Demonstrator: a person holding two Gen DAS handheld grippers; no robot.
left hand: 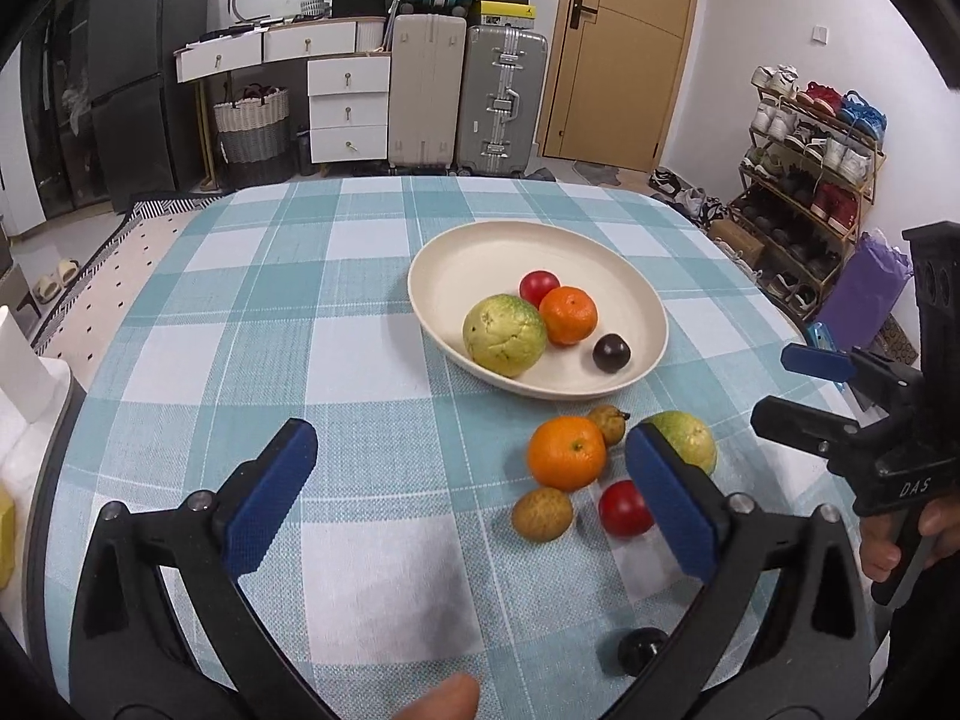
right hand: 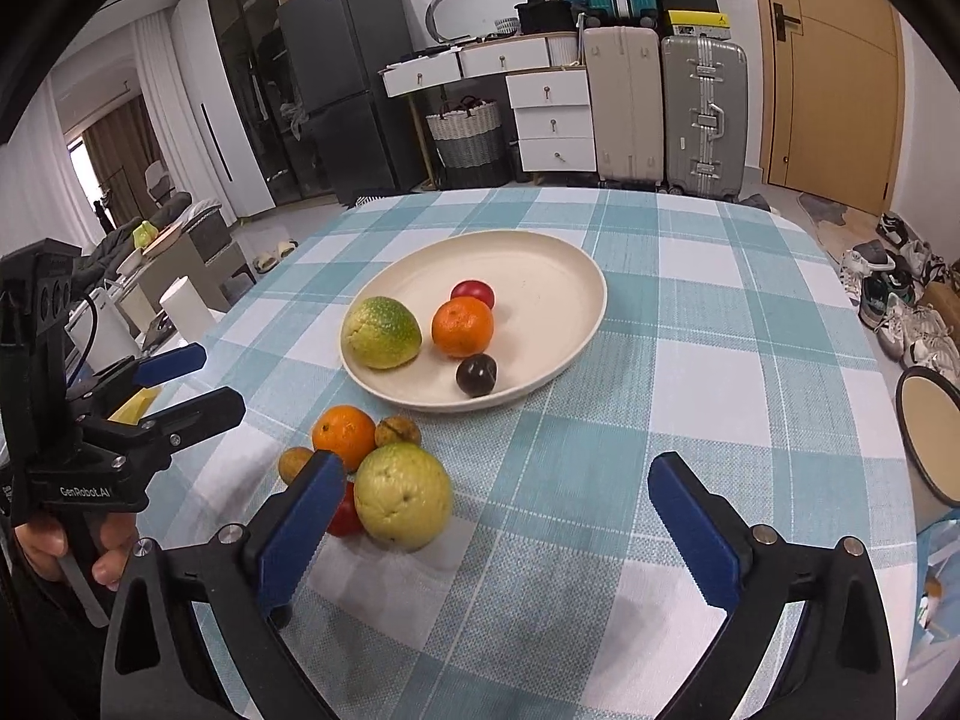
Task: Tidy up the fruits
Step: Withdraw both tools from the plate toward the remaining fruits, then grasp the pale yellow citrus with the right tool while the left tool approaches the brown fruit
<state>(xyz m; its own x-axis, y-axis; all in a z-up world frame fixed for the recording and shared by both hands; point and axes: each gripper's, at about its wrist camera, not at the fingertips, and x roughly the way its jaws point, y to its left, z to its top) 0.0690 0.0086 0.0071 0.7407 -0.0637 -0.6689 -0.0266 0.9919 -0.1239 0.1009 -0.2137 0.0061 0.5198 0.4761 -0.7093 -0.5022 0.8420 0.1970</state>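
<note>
Smooth cream oval plate on the checked-cloth counter holds a bumpy green citrus, orange, red tomato, dark plum. Loose fruit cluster near plate, just left of the spread, empty right hand-held gripper; left hand-held gripper also spread, empty.

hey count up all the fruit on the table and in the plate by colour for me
Green-yellow: 2, one in the plate at, one on the cloth
Orange: 2
Red: 2
Dark purple: 1
Brown: 2
Total: 9, with 4 in the plate and 5 on the cloth
</note>
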